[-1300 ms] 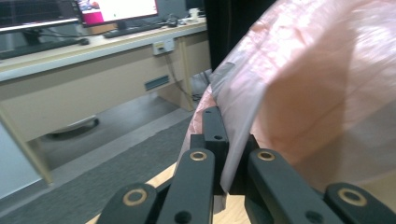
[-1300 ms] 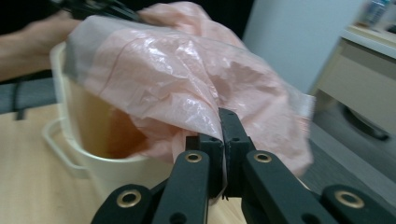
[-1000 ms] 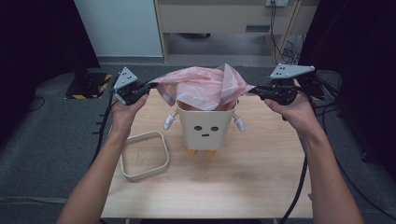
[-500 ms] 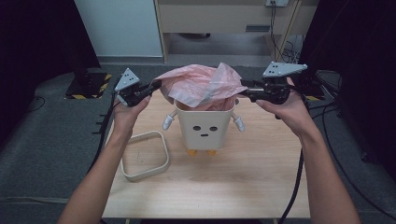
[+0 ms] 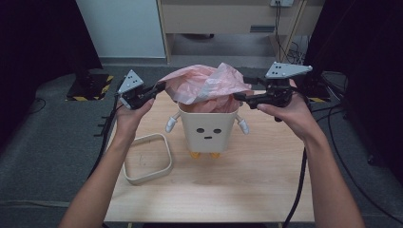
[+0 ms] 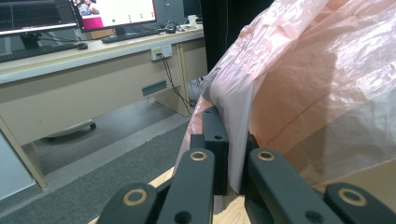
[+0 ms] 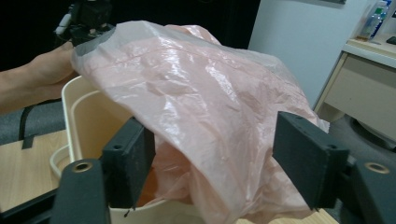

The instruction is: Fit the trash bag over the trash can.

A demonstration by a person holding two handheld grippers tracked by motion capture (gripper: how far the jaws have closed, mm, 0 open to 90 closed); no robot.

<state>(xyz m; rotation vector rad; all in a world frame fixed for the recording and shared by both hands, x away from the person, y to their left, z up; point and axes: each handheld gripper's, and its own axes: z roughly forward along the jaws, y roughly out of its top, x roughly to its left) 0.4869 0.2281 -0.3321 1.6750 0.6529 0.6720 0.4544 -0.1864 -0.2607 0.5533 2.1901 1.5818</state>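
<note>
Pinching the pink bag (image 6: 299, 84), the left hand-held gripper (image 6: 232, 154) stays clamped.

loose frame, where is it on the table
In the high view the loose frame lies flat on the table, left of the bin, below the left gripper.

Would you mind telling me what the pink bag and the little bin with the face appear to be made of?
The pink bag looks like thin, glossy plastic film: translucent and crinkled. The bin seems to be smooth matte cream plastic, judging by its even moulded walls.
</note>
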